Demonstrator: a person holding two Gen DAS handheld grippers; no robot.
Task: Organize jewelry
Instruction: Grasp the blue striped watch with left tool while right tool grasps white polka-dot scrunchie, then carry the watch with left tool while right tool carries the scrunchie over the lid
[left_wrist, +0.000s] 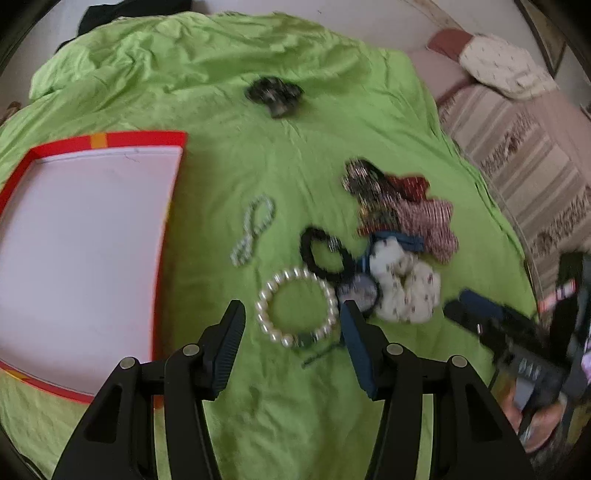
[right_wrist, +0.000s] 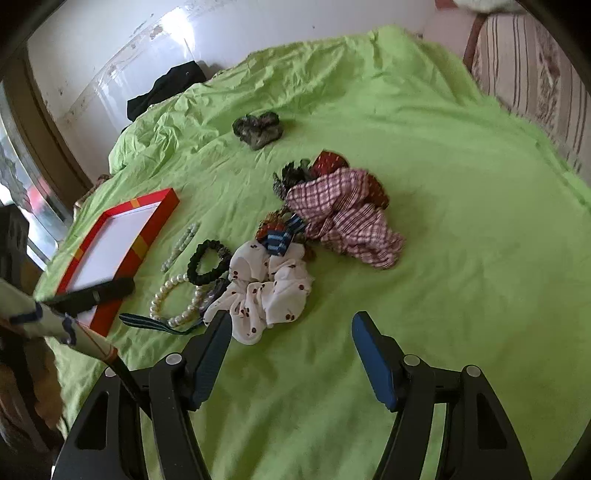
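Tray (left_wrist: 168, 221): empty on my left; a swing could clip its rim.
Left gripper (left_wrist: 291, 317): jaws wide, straddling the pearl bracelet (left_wrist: 297, 308) on the green sheet (left_wrist: 258, 406); I could snag cloth or the black hair tie (left_wrist: 325, 254) touching it.
Right gripper (right_wrist: 291, 332): jaws wide, empty, near the white scrunchie (right_wrist: 266, 291); it may nudge the pile.

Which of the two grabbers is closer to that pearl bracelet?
Left. The left gripper hangs open right over the pearl bracelet, which shows between its fingers. The right gripper, also open, sits off to the side, nearer the white spotted scrunchie.
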